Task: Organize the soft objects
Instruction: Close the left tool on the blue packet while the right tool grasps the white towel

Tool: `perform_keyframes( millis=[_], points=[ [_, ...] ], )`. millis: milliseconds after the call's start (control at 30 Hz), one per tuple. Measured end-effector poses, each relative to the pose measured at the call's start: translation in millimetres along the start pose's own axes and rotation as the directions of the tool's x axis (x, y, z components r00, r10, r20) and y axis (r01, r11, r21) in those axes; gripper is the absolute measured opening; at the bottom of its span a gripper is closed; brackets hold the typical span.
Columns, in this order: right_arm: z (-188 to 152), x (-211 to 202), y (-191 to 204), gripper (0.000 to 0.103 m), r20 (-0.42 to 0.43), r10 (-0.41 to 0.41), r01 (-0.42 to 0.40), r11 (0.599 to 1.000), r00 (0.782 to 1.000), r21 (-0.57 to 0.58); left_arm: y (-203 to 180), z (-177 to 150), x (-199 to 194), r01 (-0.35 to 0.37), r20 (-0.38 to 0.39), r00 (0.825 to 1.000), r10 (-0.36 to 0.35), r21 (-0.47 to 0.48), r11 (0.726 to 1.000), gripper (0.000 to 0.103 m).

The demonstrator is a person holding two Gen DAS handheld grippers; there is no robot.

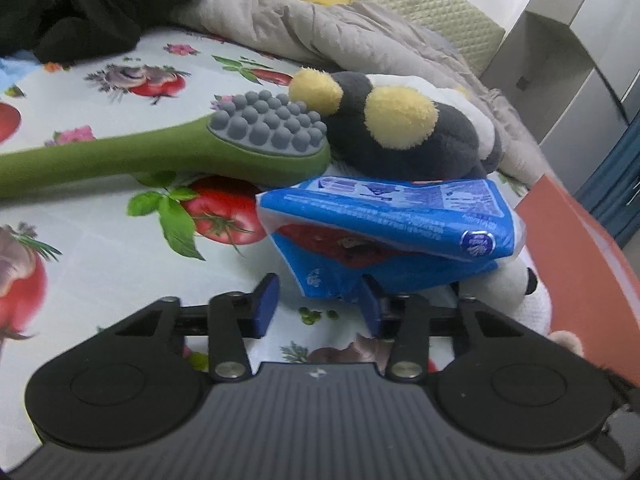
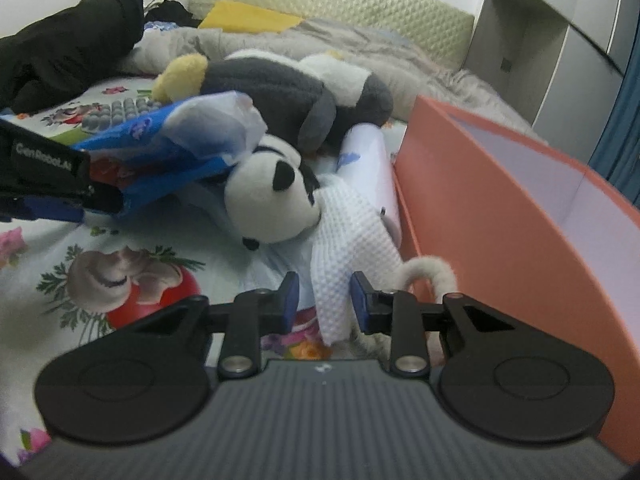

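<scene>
Fingers on the left gripper (image 1: 318, 304) stand parted, blue pads well apart; the lower corner of the blue tissue pack (image 1: 384, 232) dips between them near the right pad, but whether anything is pinched cannot be told from this angle. Far left on the floral sheet (image 1: 100, 240) lies a green massage brush (image 1: 192, 148) with grey nubs, head touching the grey-and-yellow plush (image 1: 400, 128) behind it. Tissue pack sits just in front of that plush, raised off the sheet, partly over a white plush head seen at the lower right edge. Moving right: right gripper (image 2: 325, 300) also open, pads either side of a white knitted cloth (image 2: 348, 252) that hangs down between them without being squeezed. Cloth belongs to or drapes over the black-and-white plush dog (image 2: 272, 204), which lies beside a white roll (image 2: 372, 160). Curled cream tail or cord (image 2: 428, 272) just right of the pads. Farthest right, the orange box (image 2: 500, 216), open; the part of its inside that shows looks empty, pale lining visible. Judgement: sorting barely begun. Every soft item in sight is on the bed, none visibly in the box. Both plush toys, cloth and tissue pack all remain to be moved.
</scene>
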State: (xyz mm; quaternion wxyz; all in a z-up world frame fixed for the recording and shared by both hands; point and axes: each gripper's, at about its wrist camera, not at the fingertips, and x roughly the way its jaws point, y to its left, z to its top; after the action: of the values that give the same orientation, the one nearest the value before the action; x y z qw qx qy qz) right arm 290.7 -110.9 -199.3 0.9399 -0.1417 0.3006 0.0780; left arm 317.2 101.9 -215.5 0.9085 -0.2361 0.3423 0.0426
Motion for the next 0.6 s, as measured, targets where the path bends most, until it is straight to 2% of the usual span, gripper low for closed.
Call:
perform_keyframes(
  millis=[67,167,233,267,333,400,600],
  points=[
    [-1,2,-1,0.016,-0.017,0.008,-0.008,1.000,1.000,0.005,0,-1,2,0.014,-0.007,1.000,-0.014,-0.013,1.000,0.031],
    [-1,0,0,0.006,-0.018,0.013,-0.013,1.000,1.000,0.007,-3,-2,-1,0.020,0.009,1.000,-0.020,-0.009,1.000,0.016],
    [0,-4,0,0.004,-0.011,0.012,-0.012,1.000,1.000,0.008,-3,-3,-12,0.036,0.077,0.996,-0.035,-0.009,0.999,0.012],
    [0,-6,-1,0.004,-0.009,0.017,-0.016,1.000,1.000,0.011,-6,-3,-17,0.031,0.094,0.995,-0.031,0.005,1.000,0.006],
    [2,-12,-1,0.004,-0.005,0.029,-0.029,0.999,1.000,0.017,-11,-3,-24,0.016,0.108,0.994,-0.019,0.030,0.999,0.005],
    [3,-18,1,0.004,0.004,0.038,-0.038,0.999,0.999,0.011,-12,-4,-32,0.040,0.109,0.993,-0.043,0.027,0.999,0.004],
    [8,-41,4,0.004,0.030,0.065,-0.066,0.998,0.997,0.019,-13,-9,-61,0.046,0.133,0.990,-0.051,0.038,0.998,0.002]
  ],
)
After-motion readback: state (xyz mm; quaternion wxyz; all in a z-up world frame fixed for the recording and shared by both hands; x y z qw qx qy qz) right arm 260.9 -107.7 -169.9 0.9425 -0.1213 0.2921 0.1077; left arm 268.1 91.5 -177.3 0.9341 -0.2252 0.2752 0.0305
